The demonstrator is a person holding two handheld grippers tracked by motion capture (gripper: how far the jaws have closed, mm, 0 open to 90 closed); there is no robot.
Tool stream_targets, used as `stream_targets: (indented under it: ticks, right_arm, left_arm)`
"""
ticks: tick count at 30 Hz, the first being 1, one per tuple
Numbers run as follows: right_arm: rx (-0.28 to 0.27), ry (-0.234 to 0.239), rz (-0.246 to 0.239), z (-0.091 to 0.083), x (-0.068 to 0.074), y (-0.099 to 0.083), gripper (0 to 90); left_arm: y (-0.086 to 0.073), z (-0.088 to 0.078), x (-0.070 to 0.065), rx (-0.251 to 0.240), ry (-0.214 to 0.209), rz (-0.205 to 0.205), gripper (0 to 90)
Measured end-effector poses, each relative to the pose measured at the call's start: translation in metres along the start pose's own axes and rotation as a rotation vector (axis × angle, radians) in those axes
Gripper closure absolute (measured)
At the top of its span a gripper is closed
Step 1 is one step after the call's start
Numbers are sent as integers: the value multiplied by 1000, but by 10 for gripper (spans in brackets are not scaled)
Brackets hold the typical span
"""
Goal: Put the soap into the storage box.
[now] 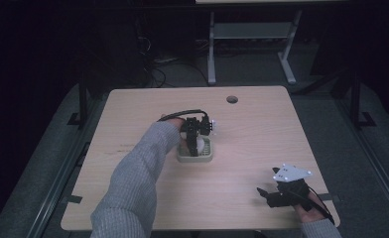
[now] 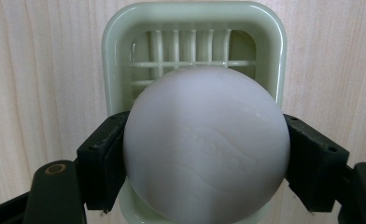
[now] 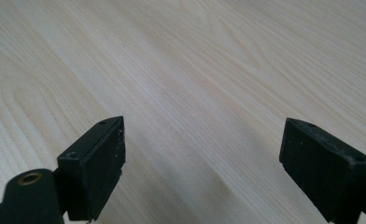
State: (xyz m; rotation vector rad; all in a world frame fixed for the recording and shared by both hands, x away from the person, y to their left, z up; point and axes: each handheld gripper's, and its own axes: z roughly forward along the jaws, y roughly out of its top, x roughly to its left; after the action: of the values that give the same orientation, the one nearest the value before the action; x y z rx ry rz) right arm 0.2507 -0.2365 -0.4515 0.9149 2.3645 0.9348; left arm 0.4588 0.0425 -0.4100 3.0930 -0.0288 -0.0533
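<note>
While the person's grey-sleeved left forearm stretches forward across the pale wooden surface, the high view shows the left gripper tipped down over a small pale green slatted plastic basket near the middle of the surface, with a smooth white ball caught between its jaws right at the basket's mouth. The right gripper, with its grey three-cornered plate on top, sits low near the front right corner, well apart from the basket, held by a hand that comes in from the bottom edge. From the left gripper view, the white ball is pinched on both sides by the black jaws, and the green basket lies directly behind and beneath it, its slatted floor showing past the ball's top. I judge the step in hand to be either setting the ball into the basket or lifting it out; I cannot tell which. Whichever it is, the next move calls for a straight, steady vertical path so the ball does not knock the rim. In the right gripper view, the right gripper has its jaws spread wide over bare wood, holding nothing.
</note>
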Motion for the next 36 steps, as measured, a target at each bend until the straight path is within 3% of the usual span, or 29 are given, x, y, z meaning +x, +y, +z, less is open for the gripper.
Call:
stream_targets:
  ticks: [26,30,36]
  right_arm:
    - [0,2,0,0,0,0,139]
    - [-3,5,2,0,1,1,139]
    - [-1,6,0,0,1,1,139]
  left_arm:
    - [-1,1,2,11,-8,-14,233]
    - [0,-5,1,-22,-5,-28,223]
    - [-2,-8,1,-18,3,-30,221]
